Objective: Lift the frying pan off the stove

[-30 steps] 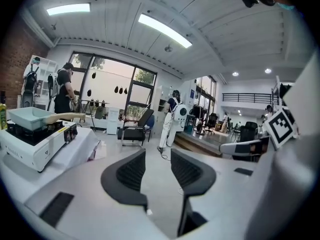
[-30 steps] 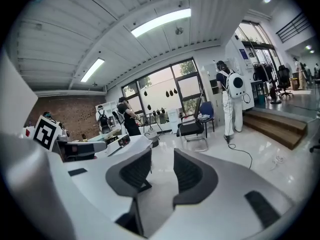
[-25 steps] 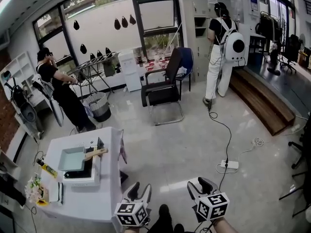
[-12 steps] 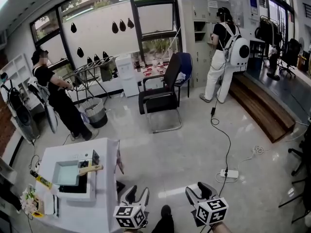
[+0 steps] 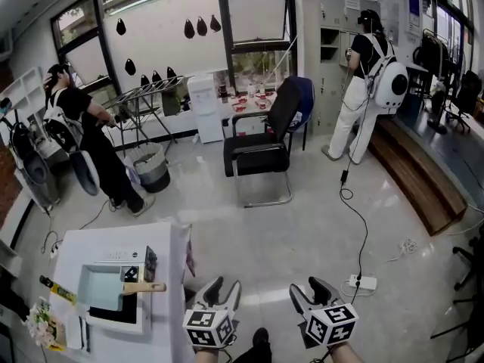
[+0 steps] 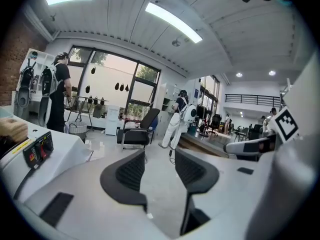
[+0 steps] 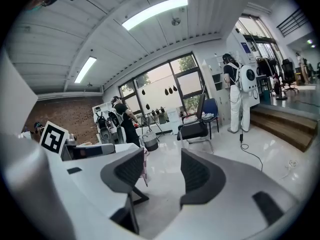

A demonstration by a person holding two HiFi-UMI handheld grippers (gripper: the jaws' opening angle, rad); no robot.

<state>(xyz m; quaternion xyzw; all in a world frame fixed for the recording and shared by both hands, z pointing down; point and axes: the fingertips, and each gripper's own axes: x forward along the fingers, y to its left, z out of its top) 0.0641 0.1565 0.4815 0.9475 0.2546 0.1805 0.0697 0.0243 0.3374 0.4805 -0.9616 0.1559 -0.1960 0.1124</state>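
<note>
My left claw (image 5: 224, 287) and right claw (image 5: 308, 290) are gaping empty, just widened; the white table's (image 5: 83, 244) pale-blue square frying pan (image 5: 102, 287) is sitting left, nearer than before.

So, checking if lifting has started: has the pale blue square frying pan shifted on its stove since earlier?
No. The pale blue square frying pan still sits on the white stove, handle pointing right as before.

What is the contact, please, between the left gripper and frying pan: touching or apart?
Apart. The head view shows tabletop between the frying pan and the left gripper, its empty jaws just opened wider.
</note>
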